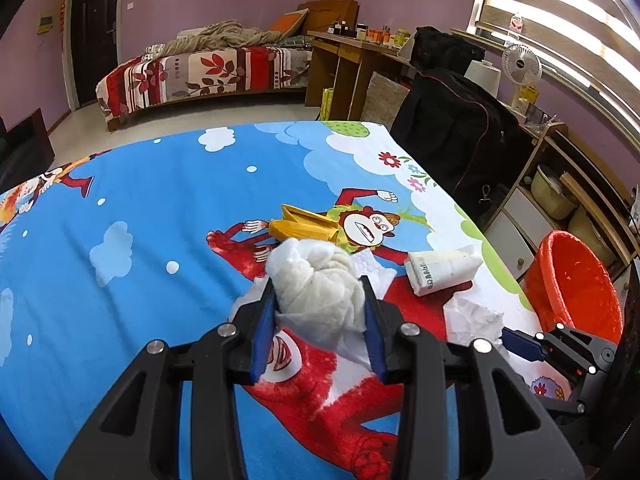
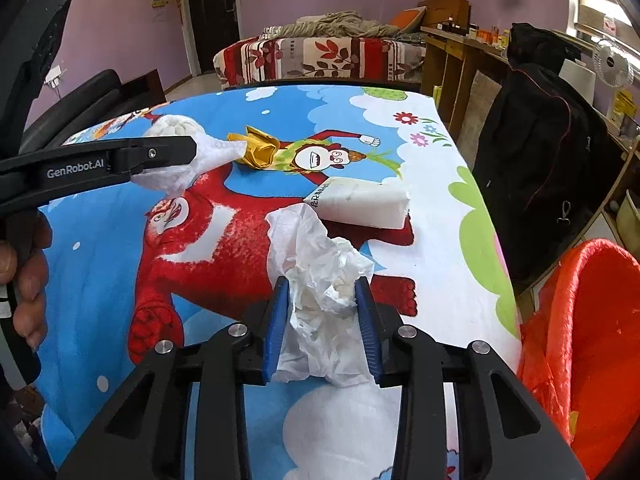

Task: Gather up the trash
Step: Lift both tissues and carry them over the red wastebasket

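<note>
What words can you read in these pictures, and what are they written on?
"GenRobot.AI": white letters on the black side of the left gripper, seen from the right wrist camera.
Black print on the end of the white packet lying on the cartoon blanket: turned sideways and too small to read.
Yellow notice on the wall beside the door: too blurred to read.

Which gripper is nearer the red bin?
Right. The right gripper holds crumpled paper beside the red bin; the left gripper, holding a tissue wad, is farther along the table.
</note>
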Available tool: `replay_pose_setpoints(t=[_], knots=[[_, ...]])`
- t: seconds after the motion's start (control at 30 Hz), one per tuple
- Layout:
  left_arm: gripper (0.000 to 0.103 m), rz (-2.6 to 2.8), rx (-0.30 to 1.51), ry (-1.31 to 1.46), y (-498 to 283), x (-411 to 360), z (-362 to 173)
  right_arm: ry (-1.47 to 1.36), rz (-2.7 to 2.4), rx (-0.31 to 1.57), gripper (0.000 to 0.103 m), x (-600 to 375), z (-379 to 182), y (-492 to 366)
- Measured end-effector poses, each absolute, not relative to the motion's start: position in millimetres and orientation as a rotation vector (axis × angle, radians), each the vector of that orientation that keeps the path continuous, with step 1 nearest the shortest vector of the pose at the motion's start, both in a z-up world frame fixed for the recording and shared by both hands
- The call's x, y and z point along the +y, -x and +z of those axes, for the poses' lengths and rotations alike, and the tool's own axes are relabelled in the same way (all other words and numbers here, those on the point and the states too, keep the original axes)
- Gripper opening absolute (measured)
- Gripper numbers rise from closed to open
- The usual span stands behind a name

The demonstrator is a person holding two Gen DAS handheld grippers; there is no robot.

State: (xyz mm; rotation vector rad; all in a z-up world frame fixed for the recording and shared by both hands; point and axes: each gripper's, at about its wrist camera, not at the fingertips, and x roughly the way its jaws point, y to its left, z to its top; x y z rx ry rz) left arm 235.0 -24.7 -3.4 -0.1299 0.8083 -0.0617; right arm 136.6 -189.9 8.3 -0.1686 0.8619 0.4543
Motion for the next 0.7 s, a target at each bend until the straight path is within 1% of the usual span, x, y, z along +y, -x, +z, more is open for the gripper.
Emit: replay_pose_setpoints(t=[0.3,0.7], knots=[[0.038,-0.080,0.792,0.122,-231.4,-34.6,6.3,0.131,0.422,0.807,0.032,-218.5,33.6,-122.3],[0.038,-0.140,0.762,0.072,-223.6,-68.8,25.0,0.111,0.328,0.730,0.032,-264.0,68.0,-113.2]])
